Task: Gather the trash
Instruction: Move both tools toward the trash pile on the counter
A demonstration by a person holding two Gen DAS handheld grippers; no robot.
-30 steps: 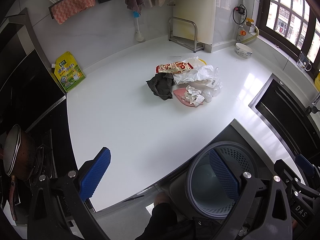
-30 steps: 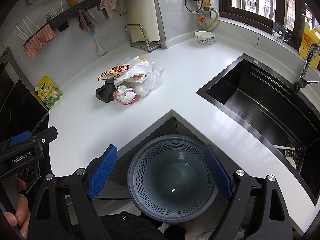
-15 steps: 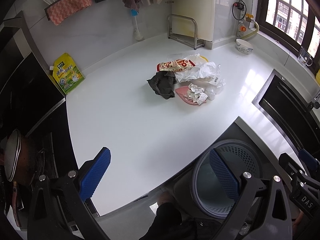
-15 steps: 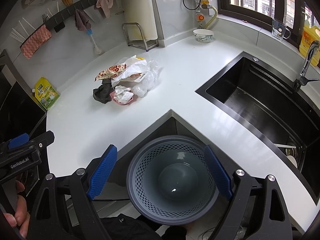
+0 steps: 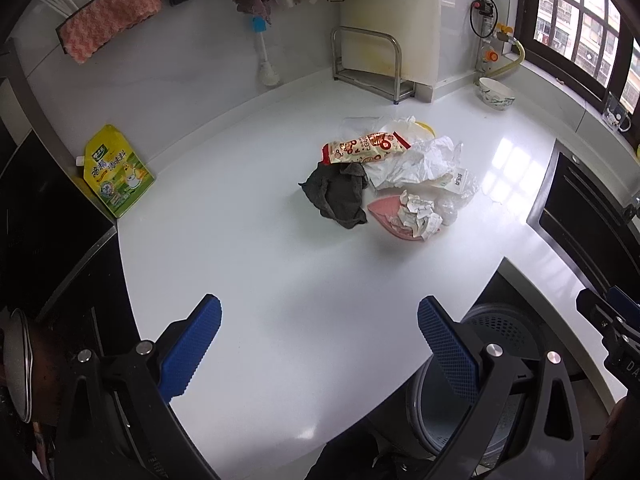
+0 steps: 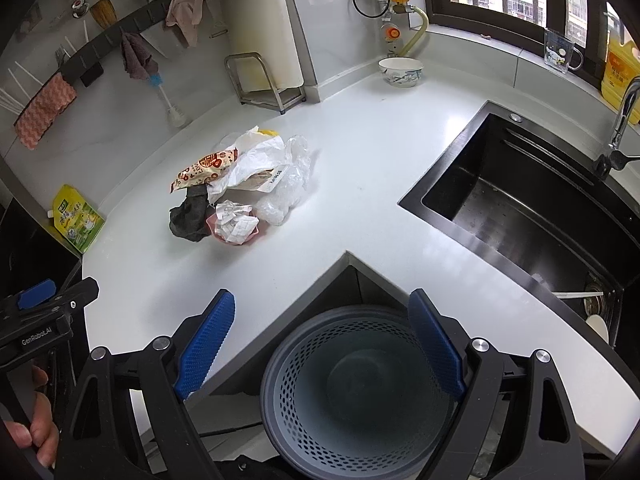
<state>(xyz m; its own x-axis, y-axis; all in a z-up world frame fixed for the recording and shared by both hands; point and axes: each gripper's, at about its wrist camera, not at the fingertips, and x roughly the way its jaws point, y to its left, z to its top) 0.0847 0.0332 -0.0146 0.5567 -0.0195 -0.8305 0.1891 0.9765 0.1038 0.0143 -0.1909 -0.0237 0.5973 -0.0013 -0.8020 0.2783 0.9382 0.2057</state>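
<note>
Left gripper: my left gripper hangs over the near part of the white surface with its blue pads spread wide and nothing between them. Over the last second it has moved forward; the trash now sits larger and nearer the middle of its view.

Yellow pouch: a yellow pouch leans at the left edge of the surface beside the black hob. I judge it a stored item, not trash.

Trash pile: the pile has not moved. It lies toward the middle of the surface, well apart from both grippers. A dark rag is on its left, a printed snack wrapper behind that, crumpled white paper and clear plastic to the right, and a pink dish holding wadded paper at the front.

Bin: the grey perforated bin stands on the floor below the inner corner of the surface. It looks empty.

Right gripper: my right gripper is poised right above the bin, pads wide apart and holding nothing. It has hardly shifted.

Meaning: nothing is collected yet. As I read it, the left side is reaching for the pile while the right waits at the bin.

Next: I would carry on to the rag or the wrapper, the nearest pieces on my left side.
</note>
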